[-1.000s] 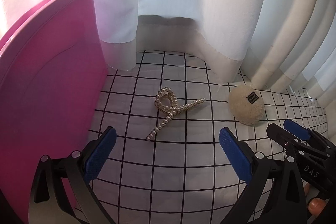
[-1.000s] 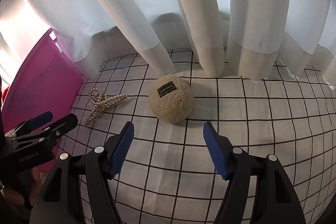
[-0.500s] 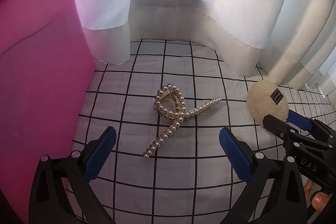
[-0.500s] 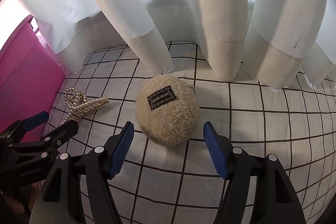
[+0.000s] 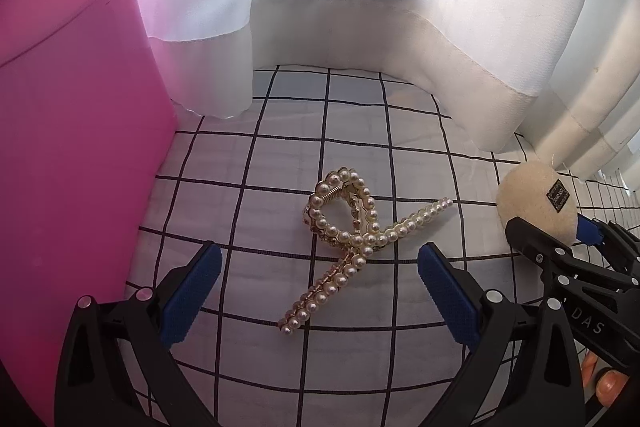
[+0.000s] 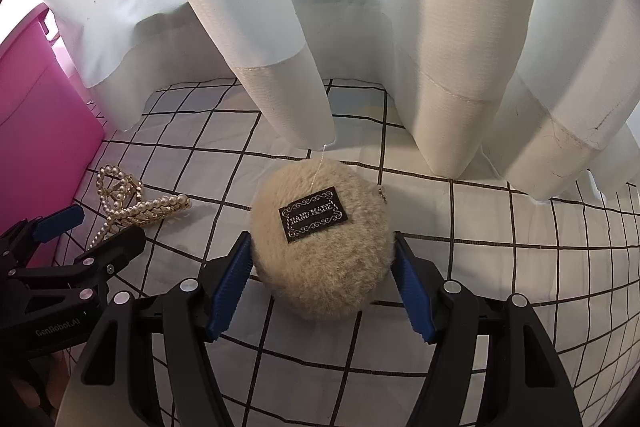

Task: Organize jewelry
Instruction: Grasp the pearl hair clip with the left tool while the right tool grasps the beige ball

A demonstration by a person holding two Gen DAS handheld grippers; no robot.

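A pearl hair claw clip (image 5: 352,239) lies on the checked cloth, between and just ahead of my open left gripper (image 5: 318,293). It also shows in the right wrist view (image 6: 136,205). A beige fluffy round pouch (image 6: 324,247) with a black "hand made" label sits between the blue pads of my open right gripper (image 6: 322,283). The pads stand at its sides; I cannot tell if they touch it. The pouch shows at the right of the left wrist view (image 5: 536,203).
A pink plastic box (image 5: 72,147) stands close on the left, also seen in the right wrist view (image 6: 36,115). White curtains (image 6: 360,27) hang down to the cloth right behind both objects. The white checked cloth (image 5: 280,155) covers the surface.
Both grippers have moved forward. The clip now sits between the left fingers, and the pouch now sits between the right fingers. Both stay open.
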